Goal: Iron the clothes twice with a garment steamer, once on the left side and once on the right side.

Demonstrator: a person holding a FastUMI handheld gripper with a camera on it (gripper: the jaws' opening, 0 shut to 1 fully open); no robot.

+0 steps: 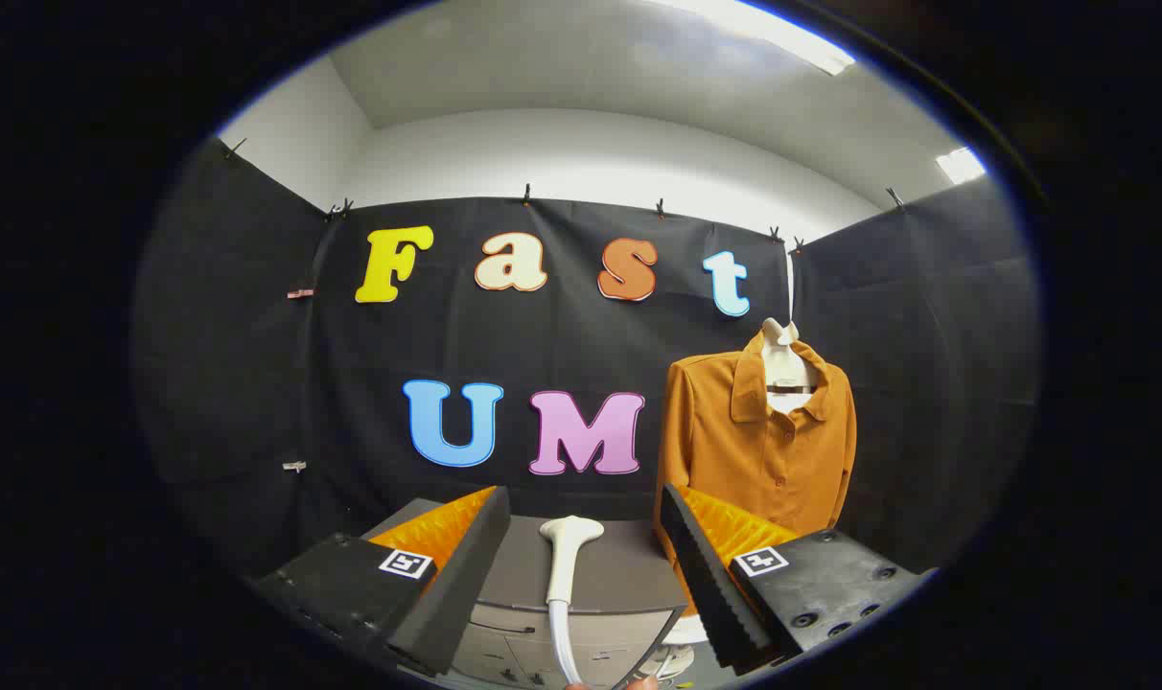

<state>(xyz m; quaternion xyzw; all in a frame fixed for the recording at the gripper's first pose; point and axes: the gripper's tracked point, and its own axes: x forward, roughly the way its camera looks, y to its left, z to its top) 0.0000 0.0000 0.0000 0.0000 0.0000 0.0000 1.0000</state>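
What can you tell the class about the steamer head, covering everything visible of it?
The steamer head is a white, smooth, plastic-looking wand with a flared flat top and a slim neck running down into a pale hose. It stands upright on the grey cabinet, between the open fingers of the gripper, neither touching it. The orange shirt hangs beyond, to its right.

Pretty bright overall, light comes from ceiling strip lights [782, 34] that blow out to white glare. Heavy fisheye bending toward the edges, centre stays sharp, black cloth soaks up shadows.
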